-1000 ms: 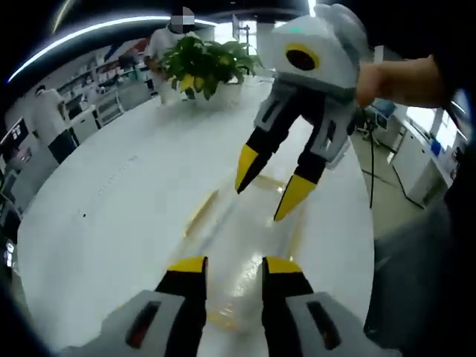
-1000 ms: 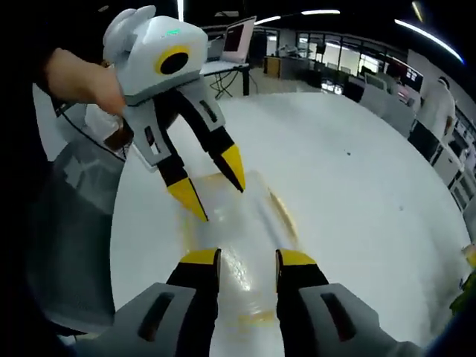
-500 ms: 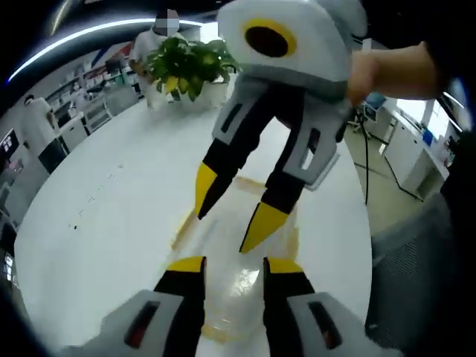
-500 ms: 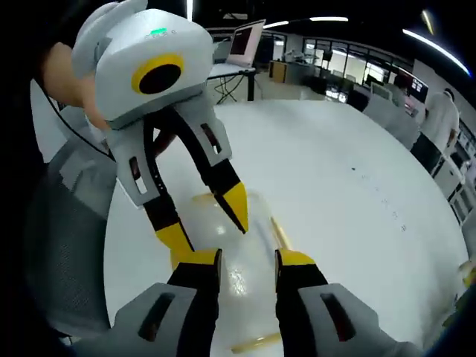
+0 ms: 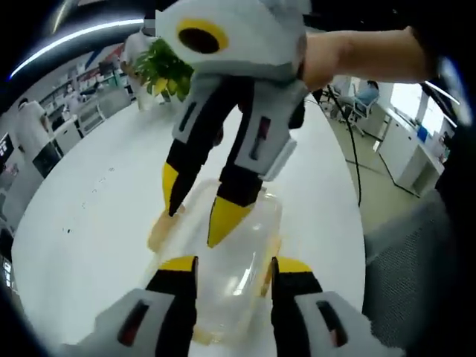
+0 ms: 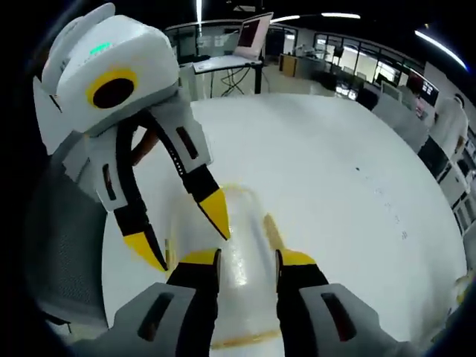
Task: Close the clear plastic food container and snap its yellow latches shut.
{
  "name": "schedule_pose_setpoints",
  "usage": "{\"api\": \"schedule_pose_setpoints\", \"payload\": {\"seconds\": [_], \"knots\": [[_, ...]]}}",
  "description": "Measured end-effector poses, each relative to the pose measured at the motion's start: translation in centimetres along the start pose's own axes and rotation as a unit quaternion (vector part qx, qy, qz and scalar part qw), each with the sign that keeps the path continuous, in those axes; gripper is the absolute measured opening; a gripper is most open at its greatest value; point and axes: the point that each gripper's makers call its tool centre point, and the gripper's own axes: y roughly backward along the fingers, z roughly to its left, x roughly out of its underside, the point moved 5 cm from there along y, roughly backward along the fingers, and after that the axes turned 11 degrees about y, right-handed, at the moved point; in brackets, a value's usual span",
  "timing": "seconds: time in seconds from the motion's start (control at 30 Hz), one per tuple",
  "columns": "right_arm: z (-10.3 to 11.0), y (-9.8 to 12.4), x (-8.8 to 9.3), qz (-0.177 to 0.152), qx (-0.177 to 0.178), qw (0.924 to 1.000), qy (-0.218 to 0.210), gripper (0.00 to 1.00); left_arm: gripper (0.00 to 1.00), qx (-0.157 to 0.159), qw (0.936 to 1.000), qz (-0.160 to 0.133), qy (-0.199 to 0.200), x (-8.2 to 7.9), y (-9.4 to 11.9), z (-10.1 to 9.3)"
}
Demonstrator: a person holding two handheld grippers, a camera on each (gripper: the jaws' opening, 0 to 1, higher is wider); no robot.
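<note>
The clear plastic container lies on the white round table, right in front of my left gripper, whose open jaws stand over its near end. A yellow latch shows on its left side. The right gripper reaches in from above, open, its yellow tips over the container's far half. In the right gripper view the container runs between my right gripper's open jaws, with a yellow latch on its right. The left gripper hangs open over its left edge.
A potted plant stands at the table's far side, with people behind it. A hand holds the right gripper. A grey chair sits by the table edge. A desk with a laptop lies beyond the table.
Both grippers have closed in on each other and lowered over the container. The opposite gripper now looms larger in each view, its tips nearer the container.
</note>
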Motion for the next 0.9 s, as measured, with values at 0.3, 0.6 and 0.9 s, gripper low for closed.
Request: {"api": "schedule_pose_setpoints", "payload": {"seconds": [0.3,0.6,0.9], "knots": [[-1.7,-0.5,0.4,0.037,-0.059,0.9976,0.002,0.32,0.42,-0.022,0.9962,0.029,-0.079,0.6,-0.9,-1.0],[-1.9,-1.6,0.6,0.089,-0.125,0.9878,0.029,0.32,0.43,-0.04,0.9938,0.026,-0.1,0.4,-1.1,-0.8],[-2.0,-2.3,0.4,0.128,-0.163,0.9782,0.011,0.31,0.44,-0.039,0.9931,0.016,-0.109,0.4,-1.4,-0.7]]}}
